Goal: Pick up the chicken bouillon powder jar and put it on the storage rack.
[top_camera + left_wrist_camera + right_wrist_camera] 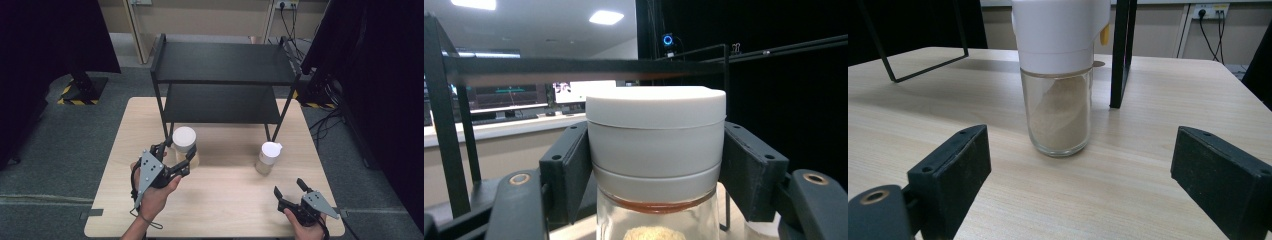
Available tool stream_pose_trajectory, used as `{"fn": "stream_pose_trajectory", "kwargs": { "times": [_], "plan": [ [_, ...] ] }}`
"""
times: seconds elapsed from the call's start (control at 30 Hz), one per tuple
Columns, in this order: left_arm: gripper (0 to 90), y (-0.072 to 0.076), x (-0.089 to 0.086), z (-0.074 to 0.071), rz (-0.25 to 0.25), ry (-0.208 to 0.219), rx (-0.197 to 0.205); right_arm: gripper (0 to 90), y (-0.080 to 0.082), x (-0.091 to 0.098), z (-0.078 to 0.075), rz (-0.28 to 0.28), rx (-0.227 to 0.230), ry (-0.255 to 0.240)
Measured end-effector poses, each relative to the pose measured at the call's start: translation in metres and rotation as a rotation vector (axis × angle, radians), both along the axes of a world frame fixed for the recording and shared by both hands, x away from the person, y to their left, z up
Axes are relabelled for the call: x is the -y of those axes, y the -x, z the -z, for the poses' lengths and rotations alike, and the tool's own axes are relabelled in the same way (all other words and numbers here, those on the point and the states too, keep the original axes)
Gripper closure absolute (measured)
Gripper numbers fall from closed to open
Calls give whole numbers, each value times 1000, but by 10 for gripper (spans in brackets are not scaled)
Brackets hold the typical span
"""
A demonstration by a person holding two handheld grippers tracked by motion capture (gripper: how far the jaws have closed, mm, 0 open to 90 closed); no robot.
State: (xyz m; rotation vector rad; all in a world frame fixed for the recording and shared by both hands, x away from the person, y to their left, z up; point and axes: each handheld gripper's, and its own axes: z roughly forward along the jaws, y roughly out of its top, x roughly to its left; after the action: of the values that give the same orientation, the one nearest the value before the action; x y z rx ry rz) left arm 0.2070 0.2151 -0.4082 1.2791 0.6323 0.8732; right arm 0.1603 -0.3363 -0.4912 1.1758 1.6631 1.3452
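Two hand-held grippers sit nearest the camera at the table's near edge: the left gripper (177,152), in the person's left hand (155,192), has its jaws closed around the white lid of one jar (185,145), and in the left gripper view the black pads (569,170) press that lid (656,140) from both sides, with clear glass and a pale powder below it. Over at the near right corner, the right gripper (291,187) is spread wide and holds nothing; in the right gripper view its jaws stand well apart on either side of the second jar (1060,95), which rests upright on the wood ahead of them. Counted up: two grippers, two glass jars with white tops, both partly filled with beige powder, and one black metal rack (222,82) with two shelves at the table's far side. The second jar (267,157) stands just in front of the rack's right front leg, well apart from the first. Everything stands on a light wooden table (225,200) with rounded corners. Grey carpet lies around it, dark curtains hang at both sides, and cables run to a wall socket beyond.
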Motion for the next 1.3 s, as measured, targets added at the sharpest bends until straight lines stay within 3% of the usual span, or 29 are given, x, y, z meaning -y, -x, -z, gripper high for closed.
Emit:
{"fn": "stream_pose_trajectory", "kwargs": {
  "times": [1.3],
  "plan": [
    [338, -28, 8, -57, -76, 42, 89, 93, 1, -1, 0, 6, 0, -3]
  ]
}}
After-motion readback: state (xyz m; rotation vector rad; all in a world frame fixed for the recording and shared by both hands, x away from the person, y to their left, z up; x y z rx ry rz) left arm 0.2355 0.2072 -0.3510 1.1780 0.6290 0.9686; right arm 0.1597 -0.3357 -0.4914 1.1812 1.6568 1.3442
